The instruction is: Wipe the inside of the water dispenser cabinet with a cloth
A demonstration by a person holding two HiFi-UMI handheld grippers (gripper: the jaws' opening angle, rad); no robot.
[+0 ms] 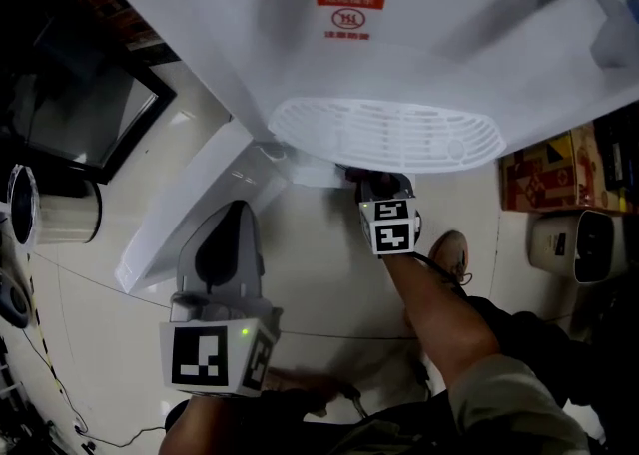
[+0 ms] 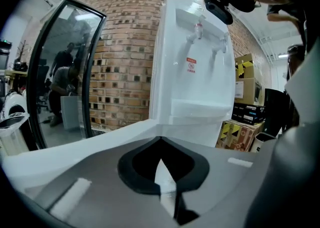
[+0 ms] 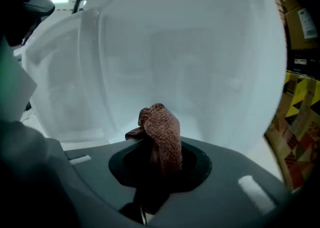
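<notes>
Right gripper (image 3: 155,169), clamped on a brown cloth (image 3: 162,134), points into the white water dispenser cabinet (image 3: 175,62); left gripper (image 2: 162,172) has its jaws together.

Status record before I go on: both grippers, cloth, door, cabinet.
left gripper: shut, tips at the edge of the open door
right gripper: shut on cloth, reaching in under the drip tray
cloth: brown, bunched, sticking out past the jaws
door: open, swung to the left in the head view
cabinet: white inside, facing the cloth; contact cannot be told
</notes>
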